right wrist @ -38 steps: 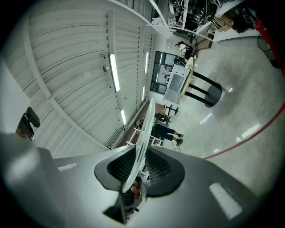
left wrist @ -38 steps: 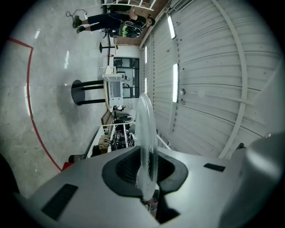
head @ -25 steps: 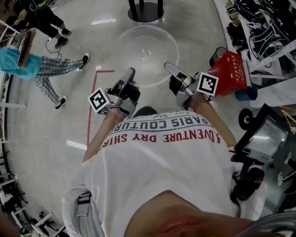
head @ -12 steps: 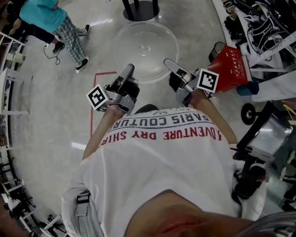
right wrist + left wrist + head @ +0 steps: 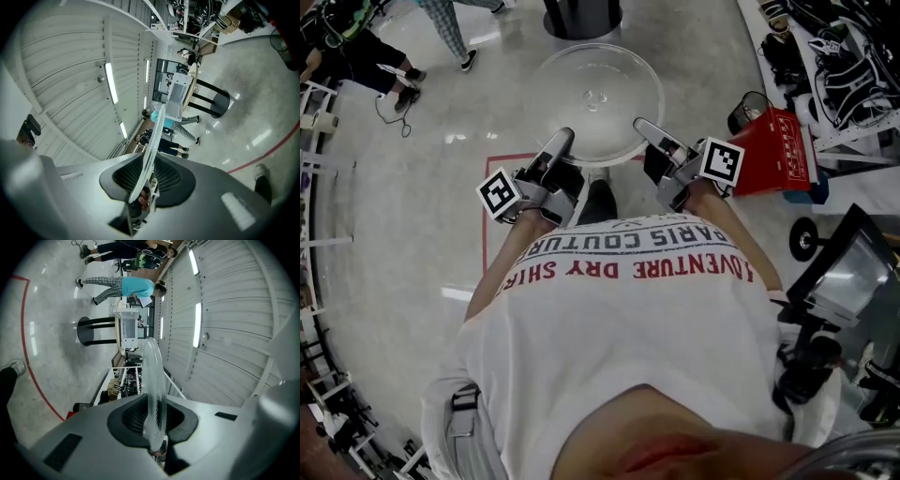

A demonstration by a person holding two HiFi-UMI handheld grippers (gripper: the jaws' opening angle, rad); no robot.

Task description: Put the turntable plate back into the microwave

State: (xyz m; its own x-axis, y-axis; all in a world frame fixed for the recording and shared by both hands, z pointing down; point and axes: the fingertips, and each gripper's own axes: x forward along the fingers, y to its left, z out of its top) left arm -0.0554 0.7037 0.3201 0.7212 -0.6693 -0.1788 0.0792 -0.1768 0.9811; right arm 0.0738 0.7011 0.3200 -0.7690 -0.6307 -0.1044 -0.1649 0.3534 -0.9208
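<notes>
Near rim of the turntable plate (image 5: pixel 597 94) vanishes inside the jaws of the left gripper (image 5: pixel 563 138) and right gripper (image 5: pixel 643 127). White box (image 5: pixel 126 328) way beyond the plate is too tiny to identify. Up-left of the plate, someone's legs (image 5: pixel 450 23) get chopped by the top edge.

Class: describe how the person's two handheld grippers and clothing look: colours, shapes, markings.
The left gripper and right gripper have grey and black bodies with long pale grey jaws lined by black ribbed pads. Each carries a white cube printed with black square markers. The person wears a white short-sleeved T-shirt with red and dark lettering.
</notes>
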